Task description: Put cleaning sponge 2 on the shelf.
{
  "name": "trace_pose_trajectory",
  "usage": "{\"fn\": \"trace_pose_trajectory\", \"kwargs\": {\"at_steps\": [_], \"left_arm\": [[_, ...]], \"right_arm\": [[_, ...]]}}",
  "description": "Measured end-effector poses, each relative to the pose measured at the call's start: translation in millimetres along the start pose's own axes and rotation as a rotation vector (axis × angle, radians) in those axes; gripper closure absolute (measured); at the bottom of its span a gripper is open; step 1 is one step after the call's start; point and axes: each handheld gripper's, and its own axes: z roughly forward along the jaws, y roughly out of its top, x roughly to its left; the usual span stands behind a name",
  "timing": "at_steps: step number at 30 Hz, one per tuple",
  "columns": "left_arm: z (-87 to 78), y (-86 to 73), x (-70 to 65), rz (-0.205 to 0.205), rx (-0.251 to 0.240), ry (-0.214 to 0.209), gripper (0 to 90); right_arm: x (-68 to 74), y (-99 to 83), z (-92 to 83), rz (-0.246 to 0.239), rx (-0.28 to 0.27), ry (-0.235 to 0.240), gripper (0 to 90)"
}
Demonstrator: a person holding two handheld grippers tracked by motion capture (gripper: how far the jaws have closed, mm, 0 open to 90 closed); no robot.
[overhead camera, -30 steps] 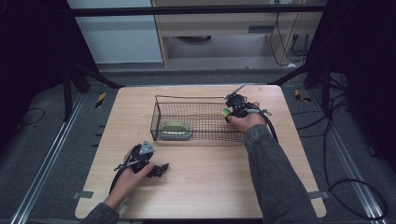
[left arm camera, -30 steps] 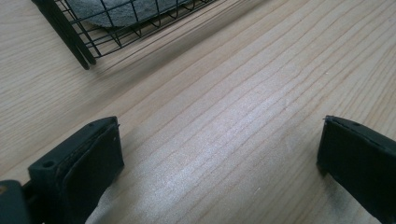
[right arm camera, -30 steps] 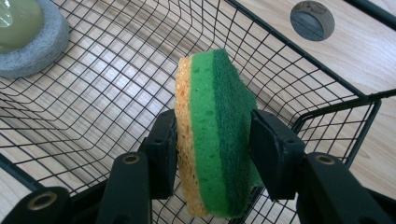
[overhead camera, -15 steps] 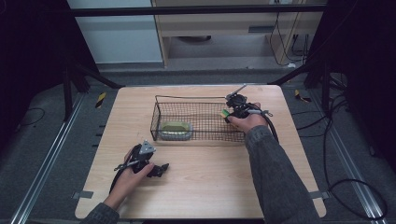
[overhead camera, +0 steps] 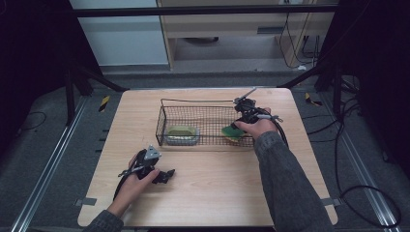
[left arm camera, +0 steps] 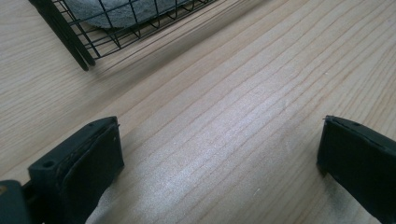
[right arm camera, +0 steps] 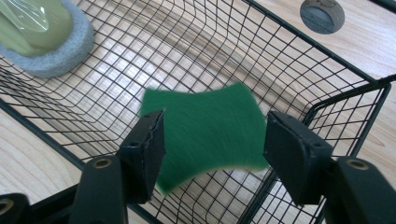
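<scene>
The right gripper hangs over the basket's right end, its jaws just opening off the green pad now inside, so lifting straight up should clear the wire, while the left gripper, jaws apart, rests before the basket.

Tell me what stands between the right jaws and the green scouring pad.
Nothing visible does. The right gripper hangs open over the wire basket, and the green scouring pad lies straight below its jaws, which have just been opening.
</scene>
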Motion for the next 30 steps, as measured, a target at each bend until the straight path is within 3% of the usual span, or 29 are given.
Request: {"fn": "trace_pose_trajectory", "kwargs": {"at_steps": [13, 23, 30], "left_arm": [[0.0, -0.1, -0.2, -0.003, 0.0, -0.001, 0.0], [-0.2, 0.0, 0.0, 0.0, 0.003, -0.001, 0.0], [-0.2, 0.0, 0.0, 0.0, 0.003, -0.001, 0.0]], "right_arm": [[-1.4, -4.3, -12.2, 0.006, -0.043, -0.003, 29.2], [-5.6, -16.8, -24.3, 0.022, -0.125, -0.034, 11.2], [-17.3, -38.5, -40.6, 0.072, -0.211, -0.066, 7.9]]}}
